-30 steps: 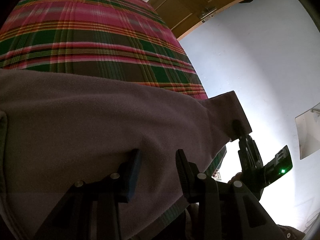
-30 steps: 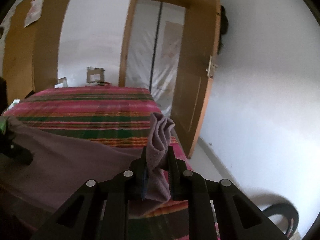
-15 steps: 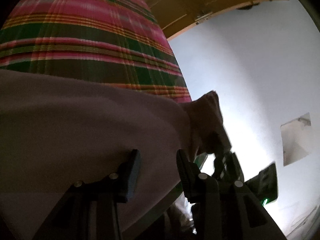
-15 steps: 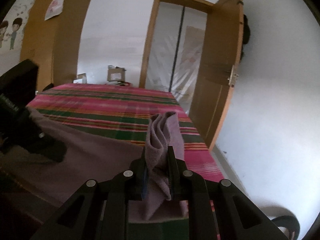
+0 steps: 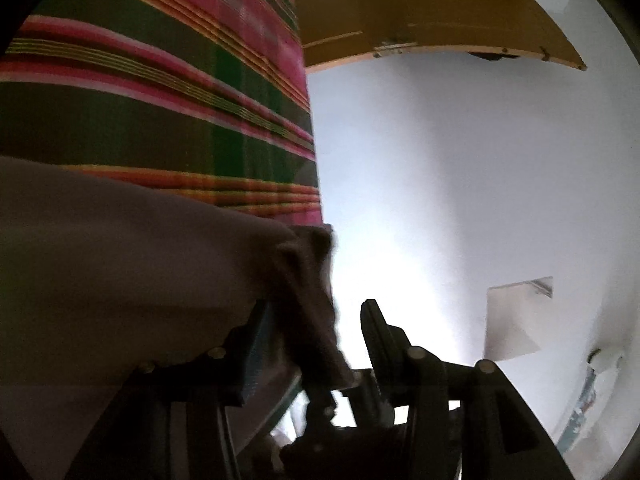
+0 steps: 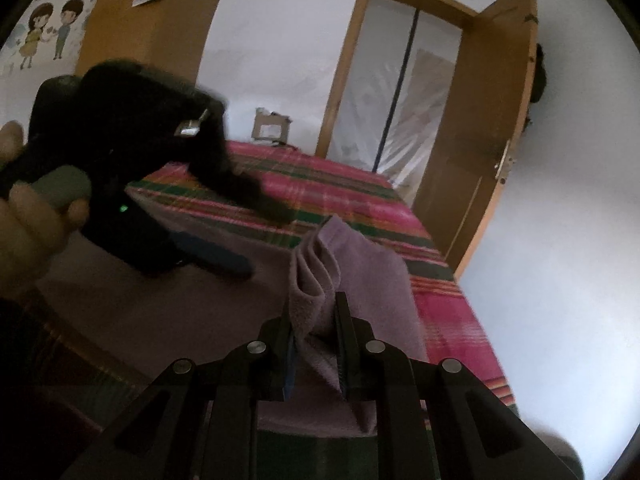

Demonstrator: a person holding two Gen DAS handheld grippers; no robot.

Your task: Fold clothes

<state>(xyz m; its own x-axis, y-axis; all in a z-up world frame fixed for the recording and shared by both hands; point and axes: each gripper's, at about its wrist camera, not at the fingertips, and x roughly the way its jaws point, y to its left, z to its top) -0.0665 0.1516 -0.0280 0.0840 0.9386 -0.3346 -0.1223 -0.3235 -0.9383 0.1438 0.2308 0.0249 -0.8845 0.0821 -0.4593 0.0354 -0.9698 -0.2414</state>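
1. The mauve garment lay spread on the plaid bed, near its foot edge, and it had not yet been folded flat; one corner stood gathered in pleats.
2. The right tool was pinching that bunched corner, jaws pressed close on the cloth.
3. The left tool had its jaws opening; a fold of the garment hung between them, beside the left pad, and the pads did not appear to press on it (motion blur made this hard to judge).
4. In the right wrist view the left tool, held in a hand, hovered just above the cloth.
5. The garment's long axis seemed to run across the bed, with the pinched corner pointing up toward the door.
6. Judged from this, most folding remained: edges to be brought over and smoothed.
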